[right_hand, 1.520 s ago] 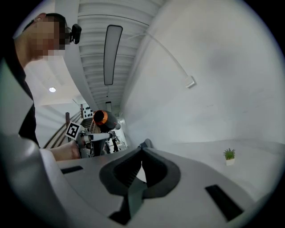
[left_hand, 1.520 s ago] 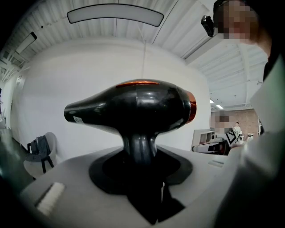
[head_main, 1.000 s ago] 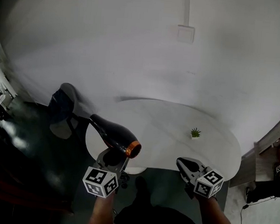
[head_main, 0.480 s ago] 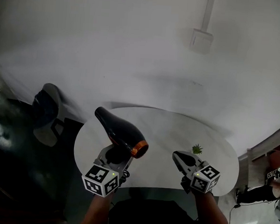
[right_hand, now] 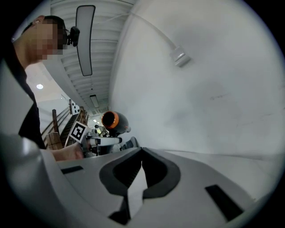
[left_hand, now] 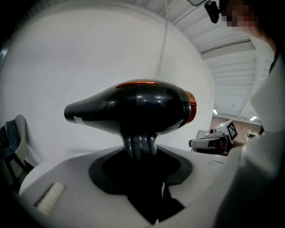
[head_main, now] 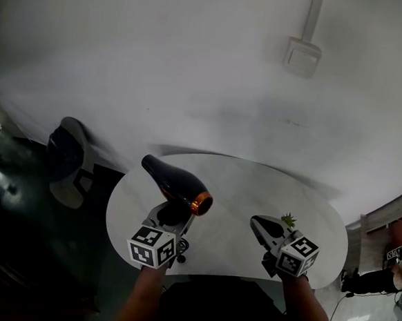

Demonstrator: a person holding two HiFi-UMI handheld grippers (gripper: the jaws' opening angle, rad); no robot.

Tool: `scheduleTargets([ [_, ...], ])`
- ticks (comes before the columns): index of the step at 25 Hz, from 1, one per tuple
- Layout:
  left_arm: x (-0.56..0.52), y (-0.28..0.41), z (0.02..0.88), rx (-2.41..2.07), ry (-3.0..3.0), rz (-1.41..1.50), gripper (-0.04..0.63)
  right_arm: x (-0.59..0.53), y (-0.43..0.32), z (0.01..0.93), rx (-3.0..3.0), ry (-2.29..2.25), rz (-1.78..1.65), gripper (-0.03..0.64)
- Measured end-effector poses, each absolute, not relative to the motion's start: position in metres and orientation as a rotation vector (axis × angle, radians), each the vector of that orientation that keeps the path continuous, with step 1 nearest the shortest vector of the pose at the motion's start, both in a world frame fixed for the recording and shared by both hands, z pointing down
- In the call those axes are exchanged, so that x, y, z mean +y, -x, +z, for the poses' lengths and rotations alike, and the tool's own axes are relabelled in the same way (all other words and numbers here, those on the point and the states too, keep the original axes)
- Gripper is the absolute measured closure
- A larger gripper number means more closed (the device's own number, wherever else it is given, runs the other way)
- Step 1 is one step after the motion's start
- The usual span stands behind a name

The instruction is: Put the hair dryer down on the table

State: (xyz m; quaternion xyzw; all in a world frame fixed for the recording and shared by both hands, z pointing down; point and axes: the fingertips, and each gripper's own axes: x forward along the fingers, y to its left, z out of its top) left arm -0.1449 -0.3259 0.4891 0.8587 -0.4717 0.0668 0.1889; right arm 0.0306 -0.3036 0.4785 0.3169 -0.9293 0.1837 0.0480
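Note:
A black hair dryer [head_main: 175, 184] with an orange ring at its rear end stands upright in my left gripper [head_main: 174, 216], above the left part of the round white table [head_main: 241, 184]. In the left gripper view the jaws are shut on the handle below the dryer's body [left_hand: 133, 109], at the left gripper [left_hand: 140, 149]. The nozzle points away to the left. My right gripper [head_main: 260, 225] hovers over the table's right part with nothing in it. Its jaws meet at the tips of the right gripper [right_hand: 141, 151], and the dryer [right_hand: 113, 121] shows beyond it.
A small green plant [head_main: 288, 219] stands on the table just behind the right gripper. A chair with dark cloth [head_main: 66, 159] is left of the table. A white wall with a box and conduit [head_main: 302, 57] rises behind. Furniture sits at far right.
Both grippers have come forward from the table's near edge to above its top. The hair dryer stays in the left grip. The view has tilted up.

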Motion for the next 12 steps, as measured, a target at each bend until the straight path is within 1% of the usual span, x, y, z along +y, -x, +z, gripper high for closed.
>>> scheduleTargets([
  [5, -0.336, 0.134, 0.520, -1.314, -2.313, 0.226, 0.419, -0.315, -0.053, 0.488, -2.823, -0.971, 0.613, 0.604],
  [12, -0.355, 0.126, 0.570, -1.311, -2.192, 0.303, 0.419, -0.324, -0.066, 0.505, -2.809, -0.938, 0.672, 0.604],
])
